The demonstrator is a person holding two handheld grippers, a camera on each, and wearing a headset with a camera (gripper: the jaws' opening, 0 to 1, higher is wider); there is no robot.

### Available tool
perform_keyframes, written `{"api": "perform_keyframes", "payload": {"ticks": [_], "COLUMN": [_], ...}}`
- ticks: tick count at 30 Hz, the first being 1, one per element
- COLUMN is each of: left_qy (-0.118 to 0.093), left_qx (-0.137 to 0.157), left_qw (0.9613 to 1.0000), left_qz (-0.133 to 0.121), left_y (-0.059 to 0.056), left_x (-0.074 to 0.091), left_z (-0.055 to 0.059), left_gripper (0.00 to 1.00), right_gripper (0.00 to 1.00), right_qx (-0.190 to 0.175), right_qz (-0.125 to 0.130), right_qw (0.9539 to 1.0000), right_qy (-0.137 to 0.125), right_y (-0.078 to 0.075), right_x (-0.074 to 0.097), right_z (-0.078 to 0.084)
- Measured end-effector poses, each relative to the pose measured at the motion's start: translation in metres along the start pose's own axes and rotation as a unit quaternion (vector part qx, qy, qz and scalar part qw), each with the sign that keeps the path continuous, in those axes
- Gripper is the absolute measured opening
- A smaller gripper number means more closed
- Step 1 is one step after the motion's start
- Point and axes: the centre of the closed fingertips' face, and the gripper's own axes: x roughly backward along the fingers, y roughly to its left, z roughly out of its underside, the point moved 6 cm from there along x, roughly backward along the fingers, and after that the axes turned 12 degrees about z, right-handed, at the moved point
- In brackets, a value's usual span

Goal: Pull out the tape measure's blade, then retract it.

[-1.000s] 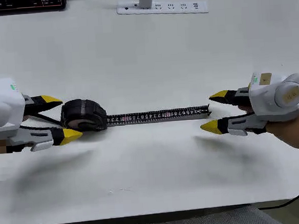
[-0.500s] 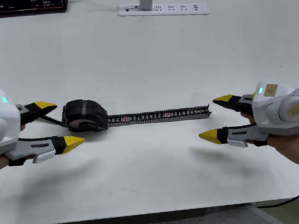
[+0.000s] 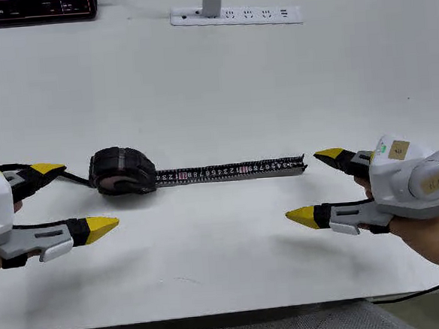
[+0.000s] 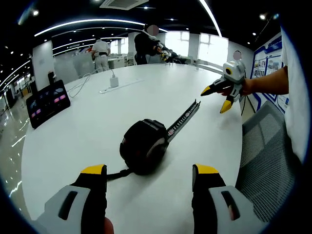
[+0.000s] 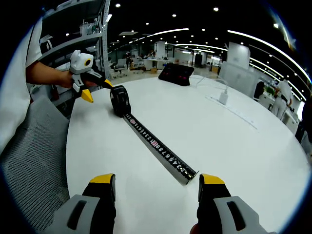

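Starting at the white-and-black left gripper with yellow tips (image 3: 78,195): spread wide, pinching nothing, drawn back leftward off the round black tape-measure case (image 3: 122,171), straddled by those jaws a second ago and now clear of them. Over to the matching right gripper (image 3: 314,185): also wide apart and empty, opened further than a second ago, with the hooked end of the black blade with white numerals (image 3: 231,170) lying just at the mouth of the jaws, touching neither. Reads as the pull-out half done and the hold released at both ends. No spring-back of the blade in the meantime, so probably locked or held by friction; cannot tell which. Leaves the retract half wholly to come, likely with a fresh hold on the case, a release of the lock, and some care against a whipping blade. Now the tape measure itself: resting mid-way across the bare white table (image 3: 214,82), blade stretched straight and flat to the right, red marks at intervals among the numerals, thin black strap (image 3: 73,177) trailing from the case toward the left gripper. Beyond, along the far edge, a white power strip (image 3: 235,15) and a dark screen (image 3: 34,7).
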Motion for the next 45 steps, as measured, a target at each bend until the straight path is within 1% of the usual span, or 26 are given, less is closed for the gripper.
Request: {"api": "perform_keyframes", "payload": {"ticks": [6,9,11,13,14,16,18,20,21,23,24,26,30,34,35,36,37,40,41,45], "left_qy": [-0.001,-0.009,-0.009,-0.013,-0.013,-0.015,-0.015,-0.018,-0.020,-0.028,-0.028,-0.027,-0.025,-0.024,-0.024,-0.028,-0.027,-0.028,-0.031,-0.030], "left_qx": [0.007,0.014,0.010,0.008,0.012,0.011,0.013,0.014,0.019,0.022,0.029,0.027,0.035,0.043,0.044,0.053,0.054,0.057,0.059,0.060], "left_qw": [1.0000,0.9999,0.9999,0.9999,0.9998,0.9998,0.9998,0.9997,0.9996,0.9993,0.9992,0.9993,0.9991,0.9988,0.9987,0.9982,0.9981,0.9980,0.9978,0.9978], "left_qz": [-0.001,0.001,0.009,0.007,0.010,0.005,0.006,0.006,0.007,0.005,0.008,0.004,0.005,0.000,-0.002,0.001,-0.001,-0.003,-0.005,-0.006], "left_y": [-0.010,-0.015,-0.021,-0.022,-0.022,-0.023,-0.025,-0.027,-0.028,-0.030,-0.032,-0.036,-0.039,-0.042,-0.042,-0.044,-0.044,-0.046,-0.046,-0.047], "left_x": [0.000,0.000,-0.001,0.000,0.000,0.001,0.001,0.002,0.001,0.000,-0.001,-0.002,-0.002,-0.001,0.000,0.000,0.000,0.001,0.002,0.003], "left_z": [0.006,0.008,0.008,0.008,0.010,0.012,0.015,0.017,0.018,0.020,0.024,0.026,0.033,0.040,0.041,0.042,0.043,0.045,0.045,0.045], "left_gripper": [0.72,0.72,0.73,0.74,0.74,0.74,0.75,0.75,0.75,0.75,0.75,0.76,0.76,0.78,0.79,0.80,0.81,0.82,0.82,0.83], "right_gripper": [0.73,0.76,0.78,0.80,0.81,0.82,0.83,0.83,0.83,0.84,0.84,0.85,0.86,0.88,0.89,0.89,0.89,0.89,0.90,0.91], "right_qx": [-0.003,-0.010,-0.016,-0.030,-0.027,-0.024,-0.026,-0.026,-0.027,-0.031,-0.032,-0.030,-0.035,-0.041,-0.041,-0.042,-0.044,-0.047,-0.049,-0.052], "right_qz": [0.000,0.000,0.003,0.003,0.004,0.004,0.005,0.005,0.006,0.006,0.006,0.007,0.010,0.013,0.014,0.014,0.013,0.011,0.011,0.010], "right_qw": [1.0000,0.9999,0.9999,0.9995,0.9996,0.9997,0.9997,0.9996,0.9996,0.9995,0.9995,0.9995,0.9994,0.9991,0.9991,0.9990,0.9989,0.9988,0.9988,0.9986], "right_qy": [0.000,-0.003,-0.002,-0.007,-0.005,-0.002,-0.002,-0.002,-0.003,-0.004,-0.004,0.000,-0.002,-0.002,-0.001,-0.002,-0.002,-0.001,-0.001,-0.001], "right_y": [0.009,0.013,0.015,0.017,0.018,0.021,0.023,0.024,0.025,0.027,0.029,0.032,0.036,0.038,0.039,0.040,0.040,0.043,0.044,0.045], "right_x": [0.002,0.004,0.005,0.007,0.008,0.010,0.011,0.012,0.012,0.013,0.012,0.012,0.014,0.017,0.017,0.018,0.019,0.021,0.022,0.025], "right_z": [0.004,0.005,0.007,0.008,0.009,0.012,0.014,0.016,0.016,0.018,0.020,0.023,0.025,0.027,0.028,0.028,0.029,0.031,0.032,0.033]}}
